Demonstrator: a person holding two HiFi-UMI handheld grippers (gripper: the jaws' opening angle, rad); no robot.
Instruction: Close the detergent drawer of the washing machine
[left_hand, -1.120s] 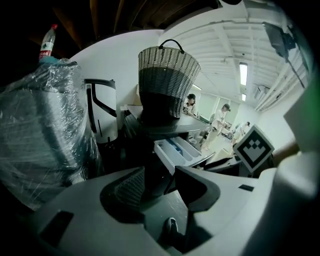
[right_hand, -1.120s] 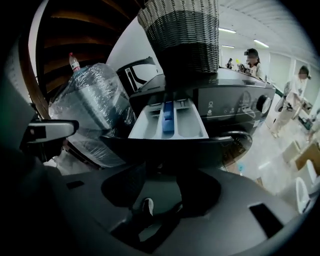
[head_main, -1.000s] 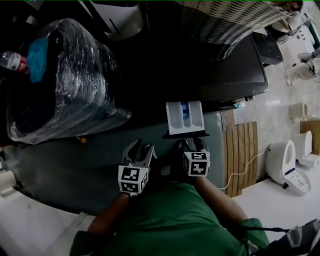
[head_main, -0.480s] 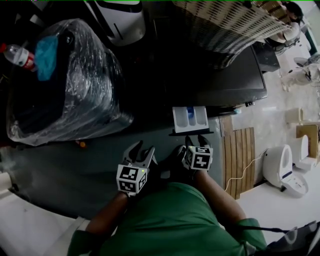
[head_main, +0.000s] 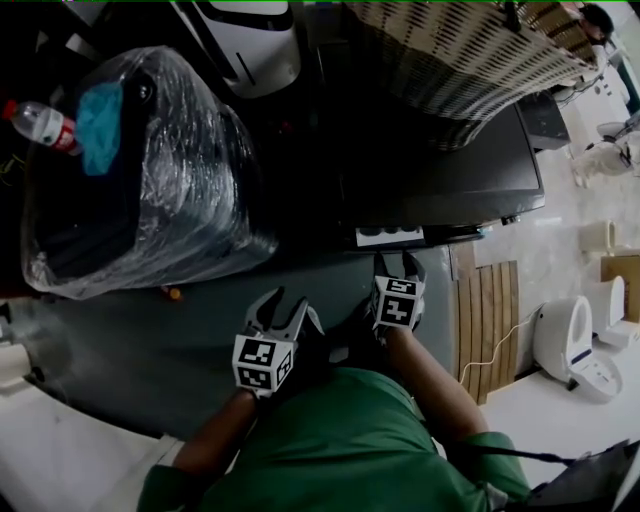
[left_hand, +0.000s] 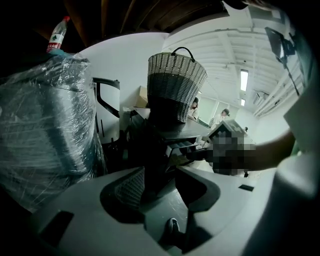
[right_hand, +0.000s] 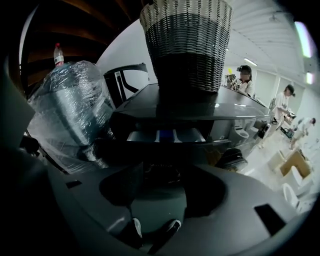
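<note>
A bulky bundle (head_main: 150, 180) wrapped in clear plastic film stands on the grey floor (head_main: 110, 350). At its top is a water bottle (head_main: 42, 125) with a red label. Just beside the bottle is a blue thing (head_main: 98, 115). A small orange bit (head_main: 173, 293) lies on the floor near the bundle's foot. A woven basket (head_main: 460, 60), pale above and dark below, is at the upper right. Further right are a wooden slatted mat (head_main: 490, 320) and a white toilet (head_main: 565, 340).
</note>
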